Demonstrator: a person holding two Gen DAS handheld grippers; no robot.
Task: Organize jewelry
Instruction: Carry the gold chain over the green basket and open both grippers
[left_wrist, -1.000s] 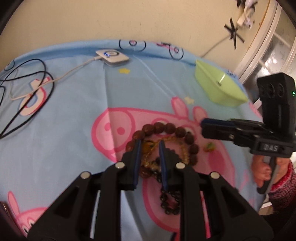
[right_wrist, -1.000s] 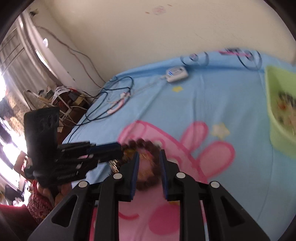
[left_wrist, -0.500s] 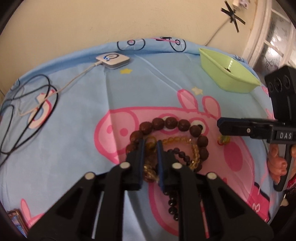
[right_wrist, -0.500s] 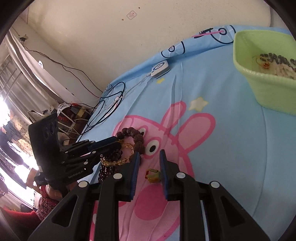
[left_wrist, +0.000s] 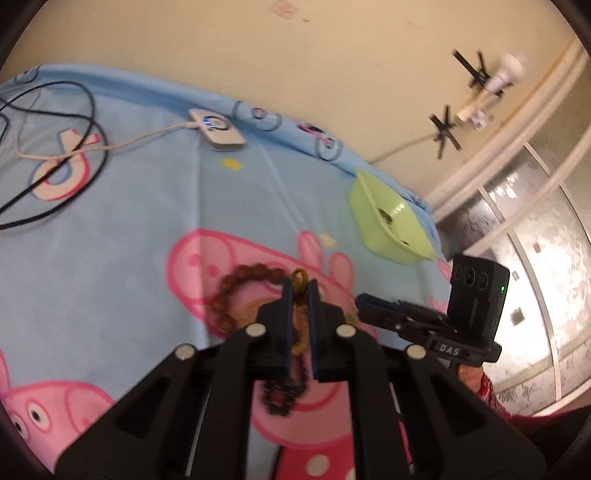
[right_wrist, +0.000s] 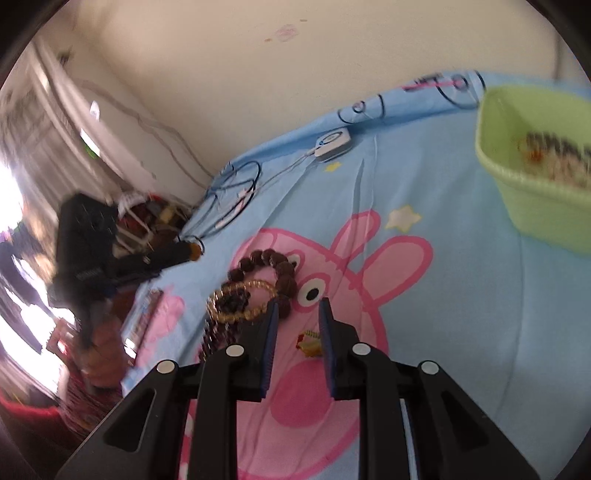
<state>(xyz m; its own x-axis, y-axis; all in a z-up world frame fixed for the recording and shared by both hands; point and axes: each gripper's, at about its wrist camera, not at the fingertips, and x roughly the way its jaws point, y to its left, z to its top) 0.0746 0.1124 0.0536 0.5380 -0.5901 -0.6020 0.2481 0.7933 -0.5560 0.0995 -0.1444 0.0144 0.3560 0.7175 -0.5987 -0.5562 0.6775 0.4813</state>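
Two tongs work over the cartoon bedsheet (left_wrist: 110, 236). The left tongs (left_wrist: 300, 291) have just been closing and now pinch an amber bead bracelet (left_wrist: 299, 284), lifted clear of the sheet. The right tongs (right_wrist: 297, 314), by the record clenched, hold nothing; a small yellow trinket (right_wrist: 309, 341) lies between their fingers. The green basin (left_wrist: 388, 229), at two o'clock, already holds jewelry. The risk: the thin pinch slips, or the dangling loop snags the brown bead bracelet (left_wrist: 236, 291) below.
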